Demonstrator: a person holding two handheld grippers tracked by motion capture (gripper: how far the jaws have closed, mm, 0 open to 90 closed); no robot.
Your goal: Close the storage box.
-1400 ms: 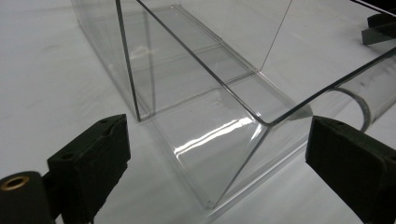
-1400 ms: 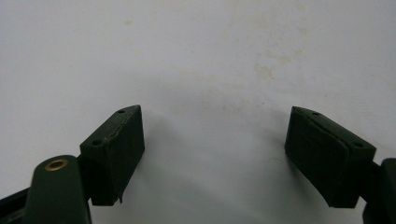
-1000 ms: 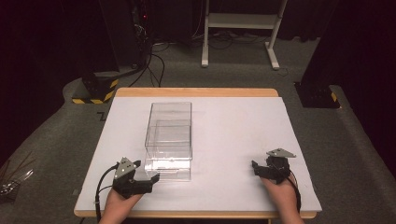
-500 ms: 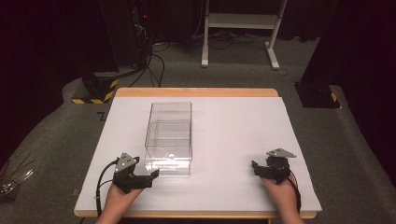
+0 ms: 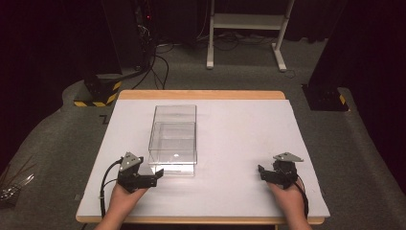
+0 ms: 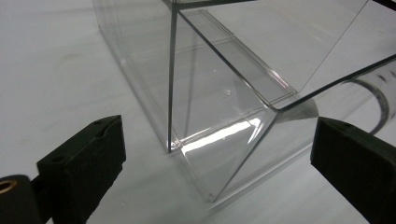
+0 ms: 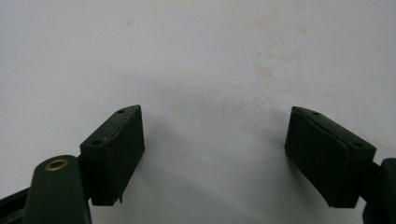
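Our left gripper had its jaws spread wide with nothing between them, having just opened further, and they sat just short of the near corner of the clear box. We judged the box released where it stood, left of the desk centre. Our right gripper rested well apart, jaws open and empty.

Clear box, white table, black grippers
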